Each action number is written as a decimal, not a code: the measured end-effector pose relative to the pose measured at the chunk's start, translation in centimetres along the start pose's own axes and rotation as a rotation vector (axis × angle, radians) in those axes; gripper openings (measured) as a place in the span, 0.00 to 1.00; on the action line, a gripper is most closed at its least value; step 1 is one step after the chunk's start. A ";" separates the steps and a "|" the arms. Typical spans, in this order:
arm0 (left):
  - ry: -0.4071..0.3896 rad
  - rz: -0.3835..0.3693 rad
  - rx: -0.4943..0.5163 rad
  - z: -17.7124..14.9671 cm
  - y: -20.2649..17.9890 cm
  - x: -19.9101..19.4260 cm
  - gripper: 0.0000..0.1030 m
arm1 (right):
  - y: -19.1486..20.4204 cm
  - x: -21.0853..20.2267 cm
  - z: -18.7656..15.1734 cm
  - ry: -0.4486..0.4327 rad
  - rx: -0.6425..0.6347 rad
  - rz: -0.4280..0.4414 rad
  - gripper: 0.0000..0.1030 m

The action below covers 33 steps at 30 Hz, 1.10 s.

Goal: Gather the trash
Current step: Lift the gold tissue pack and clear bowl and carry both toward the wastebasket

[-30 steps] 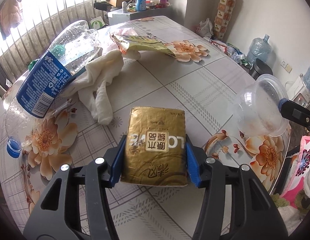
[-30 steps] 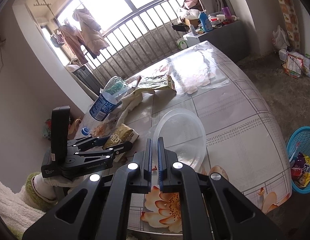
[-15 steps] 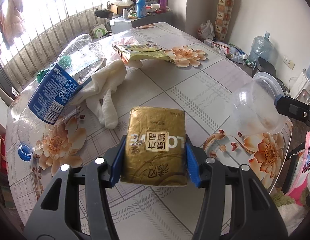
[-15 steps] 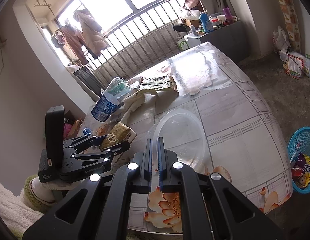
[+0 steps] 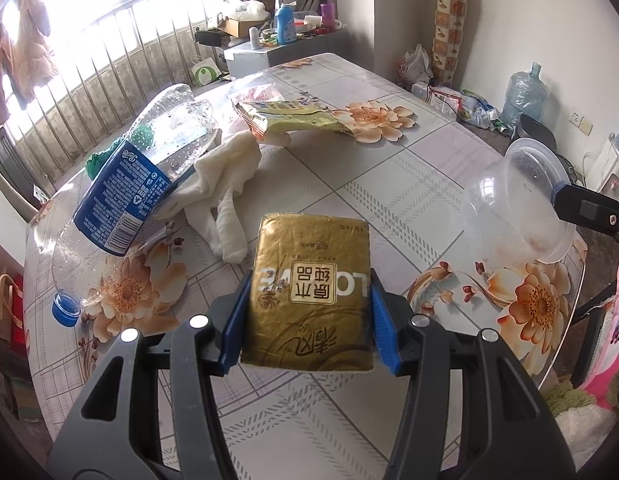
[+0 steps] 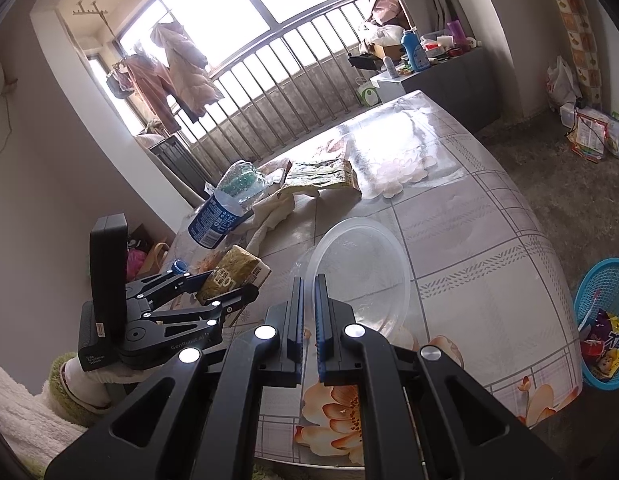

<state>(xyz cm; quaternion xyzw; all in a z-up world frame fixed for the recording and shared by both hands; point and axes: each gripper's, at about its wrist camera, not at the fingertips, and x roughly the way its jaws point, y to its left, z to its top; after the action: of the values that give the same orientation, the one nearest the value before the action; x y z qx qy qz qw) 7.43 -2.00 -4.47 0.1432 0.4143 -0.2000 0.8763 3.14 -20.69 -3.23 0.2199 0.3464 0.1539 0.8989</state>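
Gripping: left gripper (image 5: pixel 309 320) clamps a gold tissue pack (image 5: pixel 311 294) by its two sides, lifted above the table (image 5: pixel 389 184).
Pinching: right gripper (image 6: pixel 308 320) has its fingers nearly closed on the rim of a clear plastic bowl (image 6: pixel 363 276), tilted on edge over the table's near right side.
Left of pack: a crushed clear bottle (image 5: pixel 137 176) with a blue label lies across a white cloth (image 5: pixel 225 184); its blue cap (image 5: pixel 65 310) points toward the near left edge.
Far centre: a flattened yellow-green wrapper (image 5: pixel 293 114) lies on the table, touching the cloth.
Floor, right of table: a blue basket (image 6: pixel 603 320) holding colourful wrappers.
Far end: cluttered cabinet (image 6: pixel 441 76) by the barred window.
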 end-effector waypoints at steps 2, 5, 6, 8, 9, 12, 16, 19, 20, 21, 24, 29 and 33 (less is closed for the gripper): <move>-0.004 0.006 0.004 0.0 -0.1 -0.2 0.49 | 0.0 -0.1 0.1 -0.004 -0.001 0.001 0.05; -0.008 0.010 0.007 0.0 -0.2 -0.4 0.49 | 0.1 -0.3 0.1 -0.009 -0.002 0.003 0.05; -0.010 0.014 0.009 0.0 -0.2 -0.5 0.49 | 0.1 -0.3 0.1 -0.010 -0.003 0.003 0.05; -0.016 0.019 0.014 0.0 -0.2 -0.6 0.49 | 0.1 -0.5 0.1 -0.013 -0.004 0.003 0.05; -0.018 0.019 0.015 0.0 -0.2 -0.7 0.49 | 0.2 -0.6 0.1 -0.016 -0.004 0.004 0.05; -0.022 0.018 0.014 0.0 -0.2 -0.9 0.49 | 0.2 -0.7 0.1 -0.022 -0.007 0.003 0.05; -0.030 0.010 0.010 0.0 0.0 -1.2 0.49 | 0.3 -0.8 0.2 -0.028 -0.005 0.002 0.05; -0.035 -0.002 -0.004 -0.1 0.2 -1.3 0.49 | 0.4 -0.9 0.2 -0.030 -0.008 -0.003 0.05; -0.033 -0.007 -0.006 -0.1 0.3 -1.2 0.49 | 0.4 -0.9 0.2 -0.032 -0.008 -0.004 0.05; -0.030 -0.013 -0.007 -0.1 0.4 -1.2 0.49 | 0.4 -1.0 0.2 -0.034 -0.009 -0.006 0.05; -0.026 -0.027 -0.006 0.0 0.4 -1.1 0.49 | 0.3 -1.2 0.0 -0.045 -0.003 -0.006 0.05; -0.034 -0.030 0.010 0.4 -0.3 -1.3 0.49 | 0.1 -1.5 0.0 -0.058 0.002 -0.004 0.05; -0.035 -0.035 0.021 0.7 -0.9 -1.3 0.49 | 0.0 -1.9 0.1 -0.074 0.006 -0.001 0.05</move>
<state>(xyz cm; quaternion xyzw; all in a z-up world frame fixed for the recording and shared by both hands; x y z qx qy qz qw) 6.70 -2.80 -3.09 0.1414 0.3994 -0.2219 0.8782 1.83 -21.58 -2.11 0.2279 0.3137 0.1441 0.9104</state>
